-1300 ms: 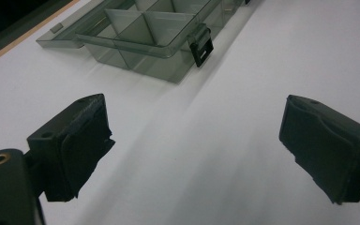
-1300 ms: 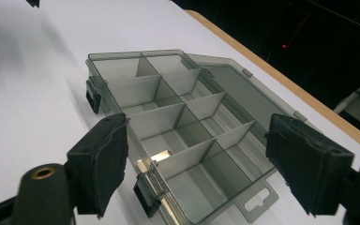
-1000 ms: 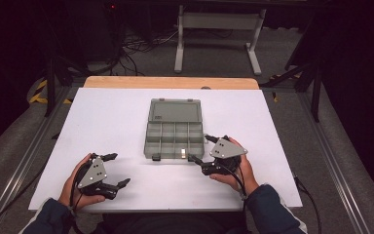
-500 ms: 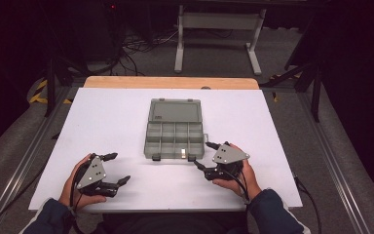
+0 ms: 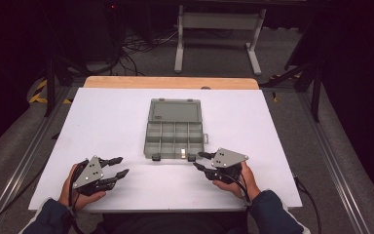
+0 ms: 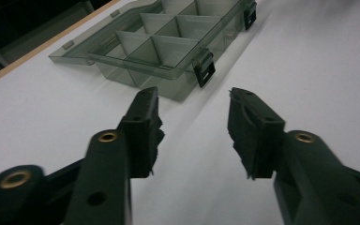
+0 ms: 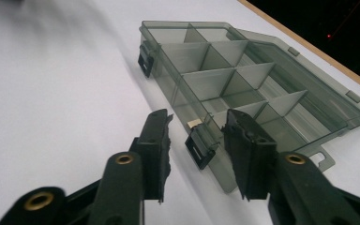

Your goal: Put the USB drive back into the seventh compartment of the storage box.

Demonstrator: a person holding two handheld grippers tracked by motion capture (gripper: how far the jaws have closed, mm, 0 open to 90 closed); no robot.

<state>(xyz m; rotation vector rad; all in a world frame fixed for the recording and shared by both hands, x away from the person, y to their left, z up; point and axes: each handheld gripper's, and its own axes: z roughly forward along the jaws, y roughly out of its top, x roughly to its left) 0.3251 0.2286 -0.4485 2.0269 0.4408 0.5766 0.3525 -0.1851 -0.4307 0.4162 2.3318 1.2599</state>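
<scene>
A smoky grey clear compartment box (image 5: 175, 134) lies open in the middle of the white table (image 5: 102, 122), its lid folded flat on the far side. My left gripper (image 5: 122, 165) rests near the front left, apart from the box (image 6: 168, 47). Its jaws (image 6: 193, 101) have just been closing and stand open with nothing between them. My right gripper (image 5: 197, 160) sits by the box's front right corner. Its jaws (image 7: 197, 117) have also just been closing and stand open. The box's black latch (image 7: 199, 149) lies in line with their gap, with no pad pressing on it.
A small pale piece (image 7: 194, 123) shows in the box's front compartment (image 7: 225, 70). The table's far edge is a wooden strip (image 5: 170, 82). Beyond it are a metal stand (image 5: 216, 29) and floor cables (image 5: 141, 46). Rails run along both table sides.
Both grippers' jaws stand narrower than in the earlier frames. The right gripper has drawn back slightly toward the near edge. The left hand has stayed where it was.
</scene>
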